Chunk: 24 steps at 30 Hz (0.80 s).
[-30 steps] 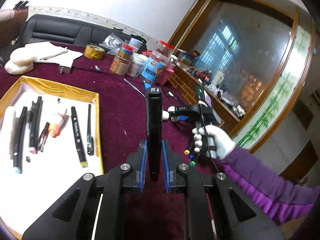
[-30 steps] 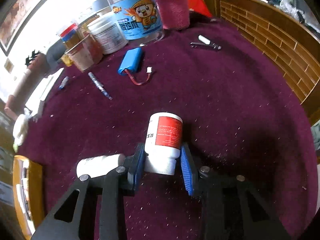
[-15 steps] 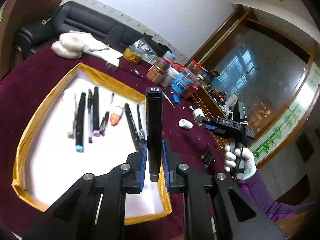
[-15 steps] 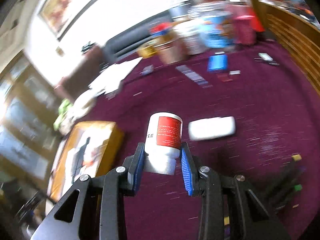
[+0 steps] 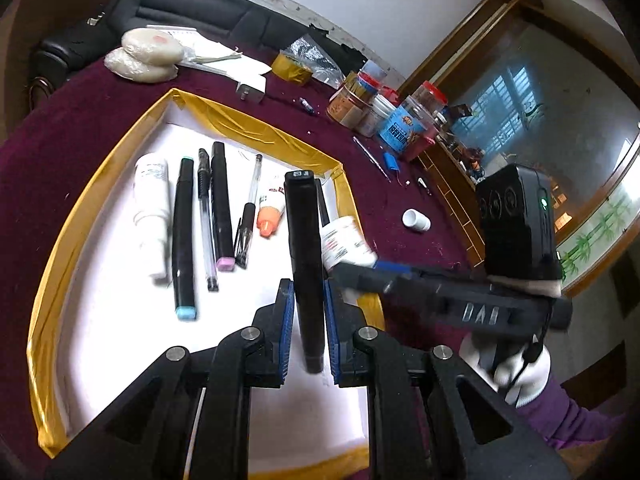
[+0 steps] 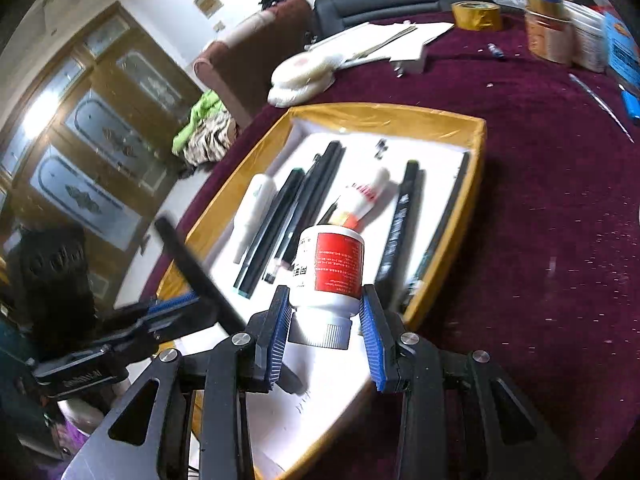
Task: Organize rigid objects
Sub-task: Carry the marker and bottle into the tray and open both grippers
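Most pens already sit in the tray [image 5: 96, 184] ahead. My left gripper [image 5: 308, 312] clamps a black marker [image 5: 304, 240] and my right gripper [image 6: 324, 320] a white bottle [image 6: 330, 268], both over it; bits remain on the counter [image 6: 540, 200].

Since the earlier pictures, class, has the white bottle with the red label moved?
Yes. The white bottle, held in the right hand-held gripper, has travelled from over bare maroon cloth to above the gold-edged tray.
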Tool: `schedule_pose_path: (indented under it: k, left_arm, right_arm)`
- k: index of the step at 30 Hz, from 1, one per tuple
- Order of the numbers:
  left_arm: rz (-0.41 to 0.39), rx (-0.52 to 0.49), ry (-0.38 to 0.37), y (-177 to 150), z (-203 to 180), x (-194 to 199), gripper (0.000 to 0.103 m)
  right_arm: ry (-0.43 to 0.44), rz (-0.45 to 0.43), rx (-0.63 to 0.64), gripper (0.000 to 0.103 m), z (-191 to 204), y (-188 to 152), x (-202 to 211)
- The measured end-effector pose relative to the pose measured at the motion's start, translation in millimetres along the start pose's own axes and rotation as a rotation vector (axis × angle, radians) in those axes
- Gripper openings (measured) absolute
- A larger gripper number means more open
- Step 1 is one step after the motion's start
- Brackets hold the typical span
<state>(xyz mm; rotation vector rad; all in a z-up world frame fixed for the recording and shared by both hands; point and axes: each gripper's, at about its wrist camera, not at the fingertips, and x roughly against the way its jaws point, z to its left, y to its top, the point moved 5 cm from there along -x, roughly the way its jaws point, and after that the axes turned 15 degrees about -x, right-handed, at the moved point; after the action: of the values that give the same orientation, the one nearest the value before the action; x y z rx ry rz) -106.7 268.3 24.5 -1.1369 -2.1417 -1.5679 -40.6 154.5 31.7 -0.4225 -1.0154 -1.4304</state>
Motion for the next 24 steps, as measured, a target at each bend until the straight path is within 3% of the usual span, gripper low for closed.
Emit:
schedule_pose_path:
  k: [9,14,17,21,24]
  left_arm:
    - [0.048,0.017,-0.011,7,12,-27,0.013]
    - [0.1,0.017,0.027,1,15,-41,0.012]
    - [0.093,0.04,0.055,-1,17,-37,0.015]
    - [0.065,0.034,0.068,0,13,-24,0.048]
    - [0.046,0.038,0.102,1,7,-16,0.054]
  right_arm:
    - [-0.176,-0.053,0.143,0.031,17,-11,-20]
    - [-0.209,-0.059,0.136,0.031,16,-11,-17]
    - [-0.206,-0.053,0.102,0.034,12,-9,-17]
    - [-0.184,-0.076,0.1,0.039,12,-9,-8]
    - [-0.168,-0.116,0.099,0.044,8,-10,6]
